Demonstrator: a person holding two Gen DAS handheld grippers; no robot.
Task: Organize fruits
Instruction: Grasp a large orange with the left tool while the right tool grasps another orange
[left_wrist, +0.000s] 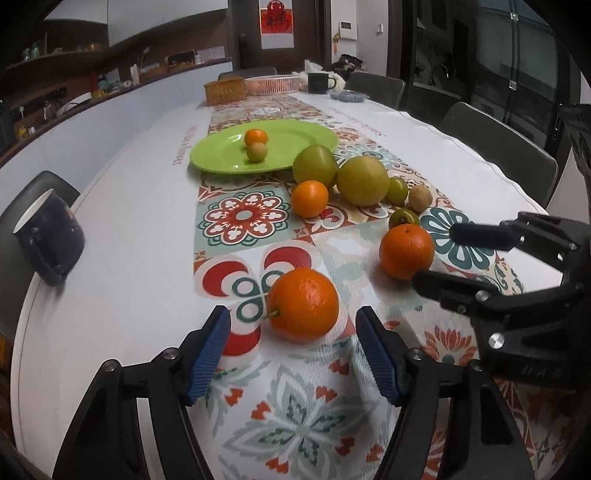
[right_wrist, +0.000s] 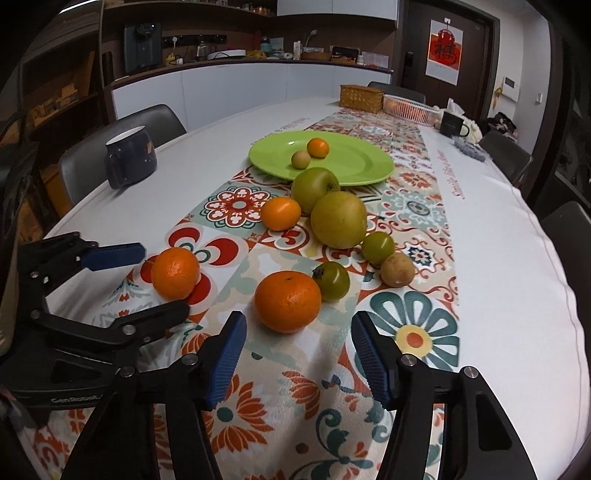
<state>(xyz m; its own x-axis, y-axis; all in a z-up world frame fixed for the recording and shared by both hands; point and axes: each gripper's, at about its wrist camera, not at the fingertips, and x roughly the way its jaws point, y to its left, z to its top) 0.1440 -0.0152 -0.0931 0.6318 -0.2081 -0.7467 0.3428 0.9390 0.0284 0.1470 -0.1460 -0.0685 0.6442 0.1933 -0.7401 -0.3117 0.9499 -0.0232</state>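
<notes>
Pretty clearly a home kitchen-diner. A long dining table (right_wrist: 498, 236) is covered with a white cloth and a patterned runner (right_wrist: 413, 206), and grey chairs (right_wrist: 147, 122) are tucked in around it. A counter (right_wrist: 258, 62) cluttered with bottles and small appliances is seen along the back wall, cupboards are mounted above, and a red paper decoration (right_wrist: 445, 46) is hung by the door.

A green plate (right_wrist: 369, 173) is sitting on the patterned cloth, holding a small orange fruit (right_wrist: 318, 147) and a small tan one (right_wrist: 300, 160). In front of it, two big yellow-green apples (right_wrist: 338, 219) are touching. A small orange (right_wrist: 280, 213), two little green fruits (right_wrist: 377, 248), a brown one (right_wrist: 397, 269) and two big oranges (right_wrist: 287, 301) are lying nearby.
</notes>
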